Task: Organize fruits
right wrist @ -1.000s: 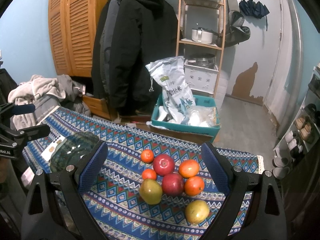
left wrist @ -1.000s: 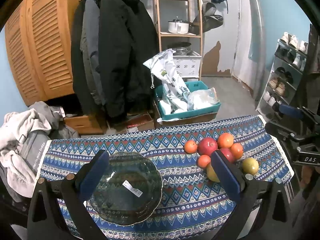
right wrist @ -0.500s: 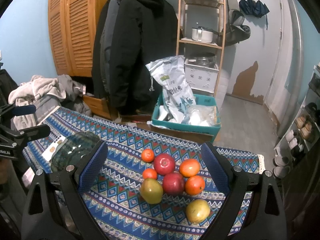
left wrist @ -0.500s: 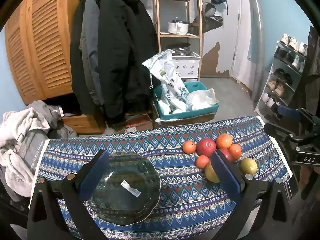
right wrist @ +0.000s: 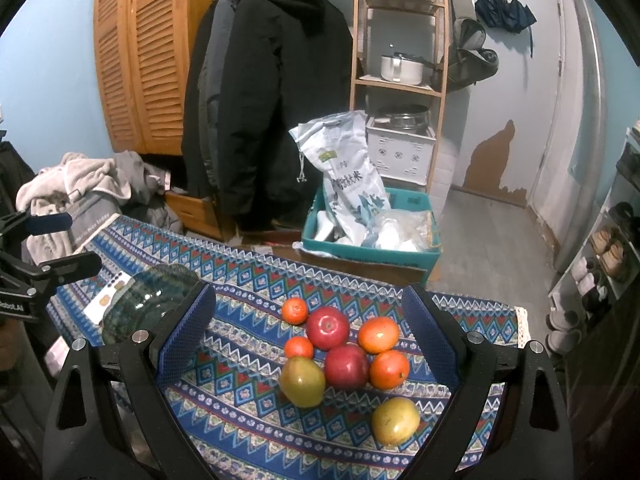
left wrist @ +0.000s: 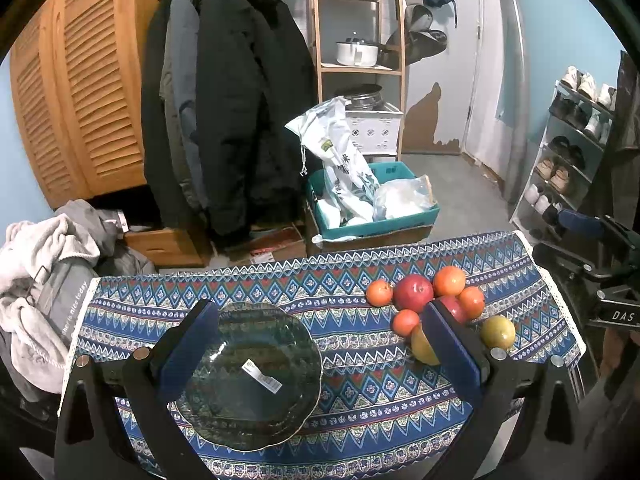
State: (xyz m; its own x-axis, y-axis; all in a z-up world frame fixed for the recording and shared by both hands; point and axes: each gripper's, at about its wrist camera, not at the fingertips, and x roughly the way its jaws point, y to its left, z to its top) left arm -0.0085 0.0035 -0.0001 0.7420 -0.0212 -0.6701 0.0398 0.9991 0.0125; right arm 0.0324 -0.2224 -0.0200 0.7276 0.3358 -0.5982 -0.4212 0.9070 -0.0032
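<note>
A dark green glass bowl (left wrist: 250, 376) sits on the patterned blue tablecloth (left wrist: 360, 400), left of a fruit cluster. The cluster holds two red apples (right wrist: 328, 327), several oranges (right wrist: 378, 334) and two yellow-green pears (right wrist: 302, 381). My left gripper (left wrist: 320, 344) is open and empty, hovering above the bowl; its right finger hides part of a pear. My right gripper (right wrist: 308, 334) is open and empty, hovering above the fruit. The bowl also shows in the right wrist view (right wrist: 148, 304). The fruit also shows in the left wrist view (left wrist: 414, 293).
Beyond the table stand a teal crate (right wrist: 372, 236) with bags, hanging dark coats (left wrist: 228, 112), a wooden shelf (right wrist: 400, 40) and a louvred wardrobe (left wrist: 80, 92). Clothes (left wrist: 44, 272) pile at the left. A shoe rack (left wrist: 568, 152) stands at the right.
Both views have shifted only slightly; the fruit and the bowl have not moved. Both grippers stay open.
</note>
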